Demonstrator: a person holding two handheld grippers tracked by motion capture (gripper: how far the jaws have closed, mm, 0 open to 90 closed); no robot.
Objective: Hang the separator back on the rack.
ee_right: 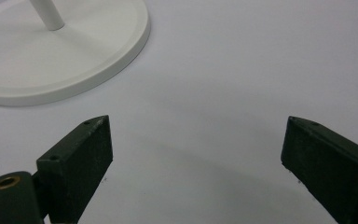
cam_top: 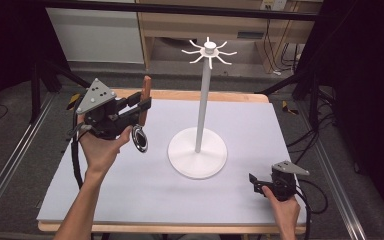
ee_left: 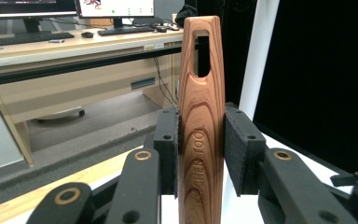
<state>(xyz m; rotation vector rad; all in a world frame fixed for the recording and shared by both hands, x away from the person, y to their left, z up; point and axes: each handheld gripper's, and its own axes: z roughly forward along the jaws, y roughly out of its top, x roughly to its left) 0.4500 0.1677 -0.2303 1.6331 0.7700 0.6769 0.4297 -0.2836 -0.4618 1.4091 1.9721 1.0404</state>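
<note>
On the white table (cam_top: 145,195), left gripper (cam_top: 139,106) fingers clamped a wooden-handled utensil (ee_left: 201,126); right gripper (cam_top: 255,182) fingers apart; the slot should meet a stand (cam_top: 198,150) hook squarely.

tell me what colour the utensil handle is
Reddish-brown wood grain handle, clearest in the left gripper view.

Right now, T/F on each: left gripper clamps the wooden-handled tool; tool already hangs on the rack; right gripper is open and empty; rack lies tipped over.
1. The left gripper clamps the wooden-handled tool. True.
2. The tool already hangs on the rack. False: it is held beside the rack, apart from its hooks.
3. The right gripper is open and empty. True.
4. The rack lies tipped over. False: it stands upright on the white table.
</note>
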